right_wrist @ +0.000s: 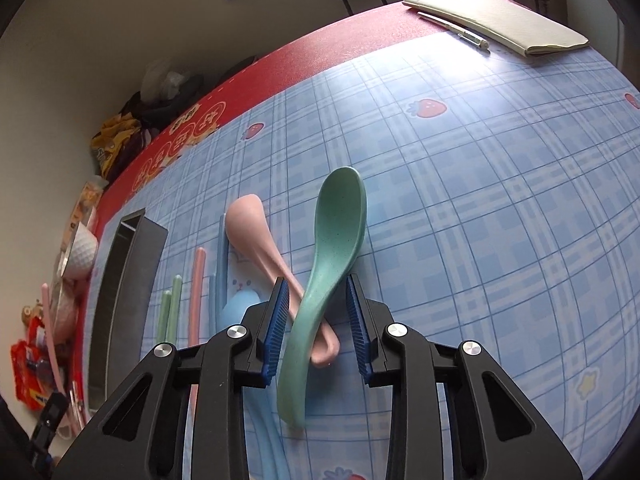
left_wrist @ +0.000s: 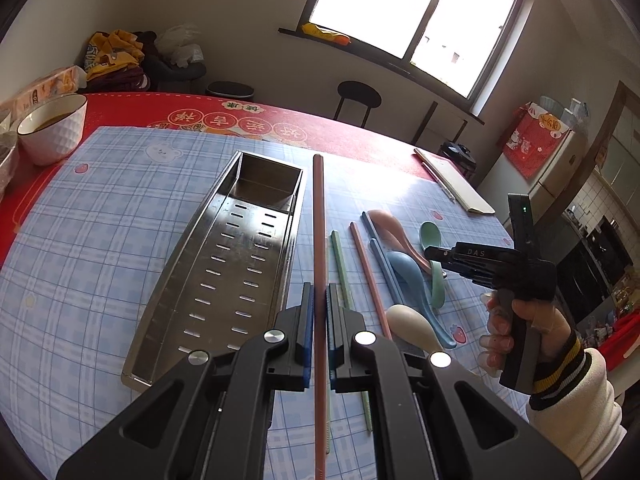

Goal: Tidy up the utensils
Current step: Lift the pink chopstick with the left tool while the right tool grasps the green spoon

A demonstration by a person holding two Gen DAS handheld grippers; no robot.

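Note:
My left gripper point(left_wrist: 319, 300) is shut on a pink chopstick point(left_wrist: 318, 220), held just right of the slotted steel tray point(left_wrist: 224, 264). On the mat lie green chopsticks point(left_wrist: 340, 264), another pink chopstick point(left_wrist: 366, 268), blue chopsticks point(left_wrist: 380, 256), and pink point(left_wrist: 390, 226), blue point(left_wrist: 408, 276), green point(left_wrist: 434, 264) and cream point(left_wrist: 412, 324) spoons. My right gripper point(right_wrist: 318, 312) is open, its jaws on either side of the green spoon point(right_wrist: 332, 248), which lies across the pink spoon point(right_wrist: 256, 236). The tray point(right_wrist: 116, 296) shows at the left there.
A white bowl point(left_wrist: 54, 126) stands at the table's far left. A folded cream cloth point(right_wrist: 500, 20) with a pen point(right_wrist: 456, 30) lies at the far right. A blue checked mat point(right_wrist: 480, 200) covers the red tablecloth point(left_wrist: 160, 108).

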